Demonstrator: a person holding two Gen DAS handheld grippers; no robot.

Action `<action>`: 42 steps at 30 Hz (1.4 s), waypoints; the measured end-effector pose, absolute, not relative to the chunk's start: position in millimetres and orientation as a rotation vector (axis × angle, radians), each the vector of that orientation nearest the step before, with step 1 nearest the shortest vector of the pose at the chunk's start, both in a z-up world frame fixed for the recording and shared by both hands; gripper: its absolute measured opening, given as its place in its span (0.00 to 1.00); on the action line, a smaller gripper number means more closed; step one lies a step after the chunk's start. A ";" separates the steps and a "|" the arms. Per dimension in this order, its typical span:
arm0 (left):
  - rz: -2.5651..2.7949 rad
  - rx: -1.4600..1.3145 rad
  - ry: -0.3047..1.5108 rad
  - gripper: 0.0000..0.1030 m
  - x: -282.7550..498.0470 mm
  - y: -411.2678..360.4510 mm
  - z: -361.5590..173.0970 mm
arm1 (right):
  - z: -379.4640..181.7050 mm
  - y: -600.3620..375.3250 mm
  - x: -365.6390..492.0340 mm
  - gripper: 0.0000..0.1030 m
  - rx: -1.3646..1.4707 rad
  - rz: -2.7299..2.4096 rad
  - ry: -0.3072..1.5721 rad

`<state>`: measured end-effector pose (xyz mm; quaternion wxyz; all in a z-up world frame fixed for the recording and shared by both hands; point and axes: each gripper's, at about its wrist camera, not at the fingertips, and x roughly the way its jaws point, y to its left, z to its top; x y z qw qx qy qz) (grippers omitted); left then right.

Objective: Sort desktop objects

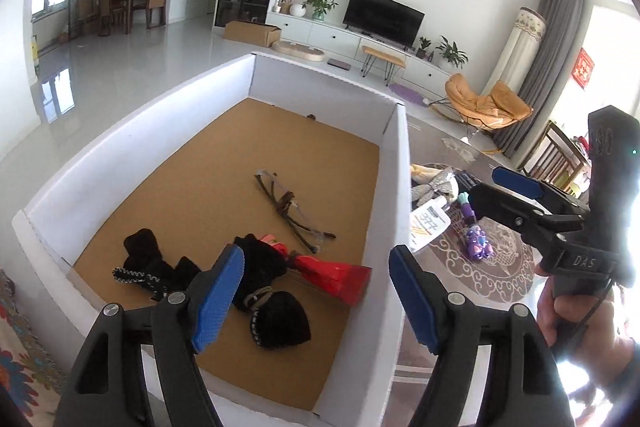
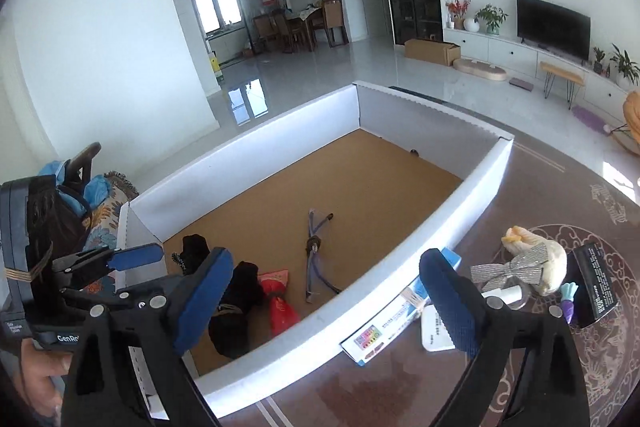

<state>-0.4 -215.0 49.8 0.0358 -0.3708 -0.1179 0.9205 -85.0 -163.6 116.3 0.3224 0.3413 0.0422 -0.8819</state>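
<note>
Left wrist | left claw [image 1: 316, 291] open, empty | right claw [image 2: 326, 301] open, empty | white cardboard box [image 1: 132, 155], cork-brown floor

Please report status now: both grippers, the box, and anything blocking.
Left gripper open, empty, over white box. Right gripper open, empty. Glasses, black gloves, red packet already inside. White bottle, purple toy still outside. Nothing blocking.

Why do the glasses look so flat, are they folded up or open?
Folded. The glasses lie flat on the brown floor of the white box, arms crossed over the lenses instead of sticking out.
</note>
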 end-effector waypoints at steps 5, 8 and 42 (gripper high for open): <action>2.633 -1.164 -0.136 0.94 9.5 -110.8 37.2 | 85.8 -54.8 -54.3 1.00 0.930 -2.511 0.176; 2.553 -1.311 -0.049 0.94 -6.1 -61.5 -6.2 | 45.7 9.0 -46.1 1.00 1.101 -2.598 0.157; 2.535 -1.301 0.208 1.00 -94.9 1.0 -71.3 | -22.5 99.6 -31.8 1.00 1.365 -2.661 0.176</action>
